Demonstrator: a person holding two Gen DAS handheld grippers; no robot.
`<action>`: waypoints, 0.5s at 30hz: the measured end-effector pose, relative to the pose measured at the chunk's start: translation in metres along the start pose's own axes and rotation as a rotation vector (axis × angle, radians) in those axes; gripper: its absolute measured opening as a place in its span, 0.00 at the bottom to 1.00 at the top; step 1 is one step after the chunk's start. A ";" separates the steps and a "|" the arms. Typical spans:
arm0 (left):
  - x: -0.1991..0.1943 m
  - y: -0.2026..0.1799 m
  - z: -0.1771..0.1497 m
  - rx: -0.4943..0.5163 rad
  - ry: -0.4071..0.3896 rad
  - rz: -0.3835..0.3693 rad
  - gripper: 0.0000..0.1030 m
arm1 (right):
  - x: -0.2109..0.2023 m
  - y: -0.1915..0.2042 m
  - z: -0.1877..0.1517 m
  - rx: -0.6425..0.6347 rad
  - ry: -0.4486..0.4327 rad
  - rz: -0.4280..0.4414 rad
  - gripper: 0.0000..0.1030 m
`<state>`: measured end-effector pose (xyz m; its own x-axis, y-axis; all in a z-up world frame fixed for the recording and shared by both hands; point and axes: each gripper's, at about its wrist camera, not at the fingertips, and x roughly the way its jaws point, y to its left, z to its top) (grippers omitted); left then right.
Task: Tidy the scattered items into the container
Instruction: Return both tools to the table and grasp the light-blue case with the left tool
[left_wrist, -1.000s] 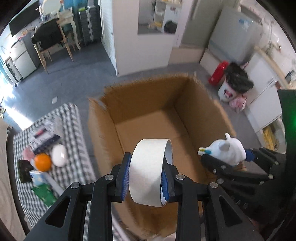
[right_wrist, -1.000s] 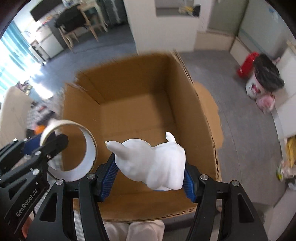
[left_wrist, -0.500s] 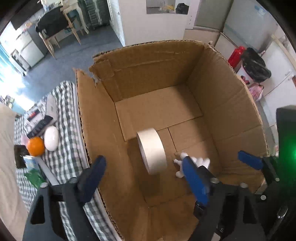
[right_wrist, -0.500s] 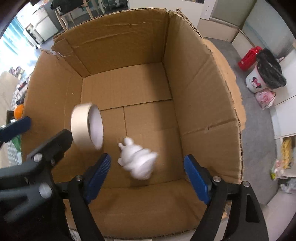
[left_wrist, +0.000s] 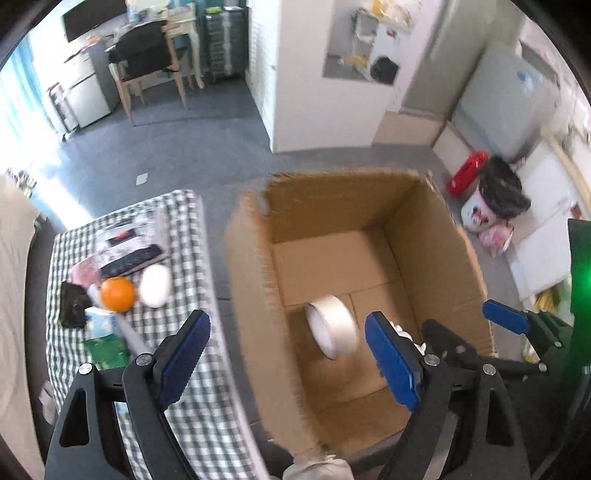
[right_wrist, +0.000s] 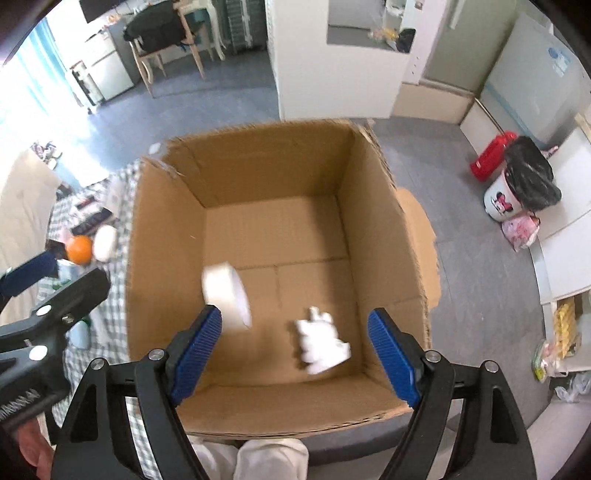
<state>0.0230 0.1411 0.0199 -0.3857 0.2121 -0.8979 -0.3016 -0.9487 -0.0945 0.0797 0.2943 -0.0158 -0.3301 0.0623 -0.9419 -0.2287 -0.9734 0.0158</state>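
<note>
An open cardboard box (left_wrist: 255, 295) (right_wrist: 155, 236) stands on the floor beside a checked-cloth table (left_wrist: 192, 369). Inside it lie a roll of white tape (left_wrist: 332, 330) (right_wrist: 225, 293) on its edge and a white toy figure (right_wrist: 321, 341), which is mostly hidden behind my left finger in the left wrist view. My left gripper (left_wrist: 291, 360) is open and empty above the box's left wall. My right gripper (right_wrist: 295, 354) is open and empty above the box's near side. On the table lie an orange (left_wrist: 117, 294) (right_wrist: 79, 249), a white egg-shaped thing (left_wrist: 155, 285), a remote and several packets.
A red canister (left_wrist: 466, 172) and a bin with a black bag (left_wrist: 495, 201) stand on the grey floor to the right of the box. White cabinets line the right wall. A chair and desk are far back left.
Both grippers opened and dropped the tape roll and the white toy, which now rest on the box floor. Both grippers have since pulled back and up, away from the box.
</note>
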 end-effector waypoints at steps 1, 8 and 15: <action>-0.006 0.013 0.000 -0.017 -0.013 0.008 0.86 | -0.002 0.007 0.002 -0.002 -0.007 0.006 0.79; -0.028 0.130 -0.025 -0.158 -0.032 0.153 0.91 | -0.018 0.080 0.008 -0.060 -0.059 0.094 0.79; 0.002 0.216 -0.081 -0.272 0.061 0.250 0.92 | -0.010 0.171 -0.002 -0.174 -0.048 0.200 0.79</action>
<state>0.0278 -0.0822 -0.0370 -0.3627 -0.0408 -0.9310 0.0410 -0.9988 0.0278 0.0454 0.1270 -0.0045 -0.3973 -0.1287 -0.9086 0.0049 -0.9904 0.1381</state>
